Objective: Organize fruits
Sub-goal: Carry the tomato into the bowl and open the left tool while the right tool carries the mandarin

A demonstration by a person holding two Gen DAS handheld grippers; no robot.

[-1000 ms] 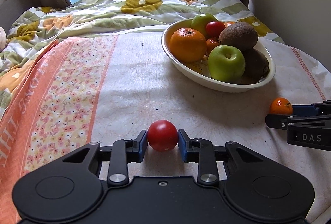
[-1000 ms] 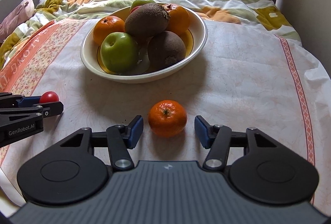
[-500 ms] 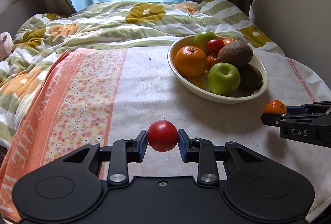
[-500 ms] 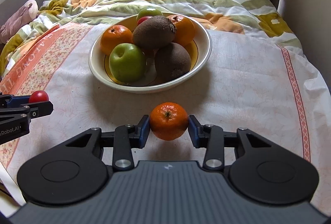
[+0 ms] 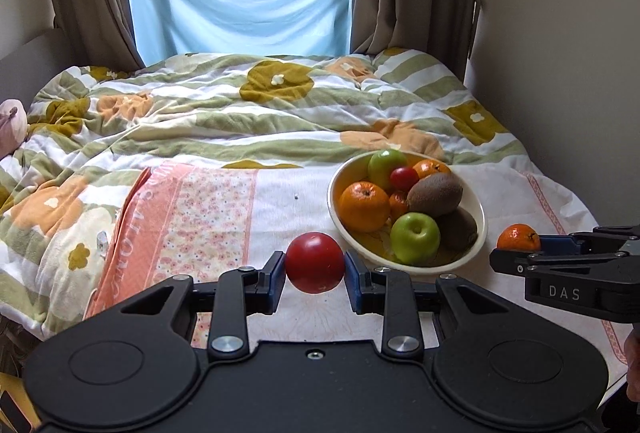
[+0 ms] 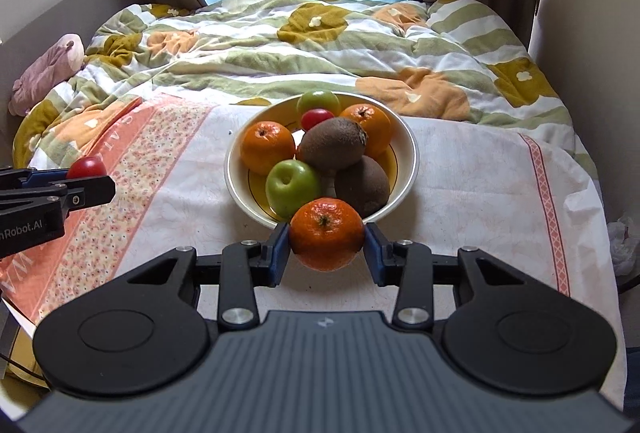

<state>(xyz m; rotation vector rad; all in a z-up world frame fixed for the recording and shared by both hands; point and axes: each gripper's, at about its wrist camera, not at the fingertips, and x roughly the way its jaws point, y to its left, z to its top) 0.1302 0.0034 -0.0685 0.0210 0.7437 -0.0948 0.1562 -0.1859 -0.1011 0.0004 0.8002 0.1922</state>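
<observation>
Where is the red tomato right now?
The red tomato is pinched in the left gripper, above the tablecloth, just left of the fruit bowl.

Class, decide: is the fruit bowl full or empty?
Nearly full: the bowl holds oranges, green apples, kiwis and a small red fruit heaped above its rim.

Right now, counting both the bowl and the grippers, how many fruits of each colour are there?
Green apples: 2
Brown kiwis: 2
Red fruits: 2, one in the bowl at, one in the left gripper
Orange fruits: 3, two in the bowl, one in the right gripper
Small orange-red piece, half hidden: 1
Total: 10
</observation>
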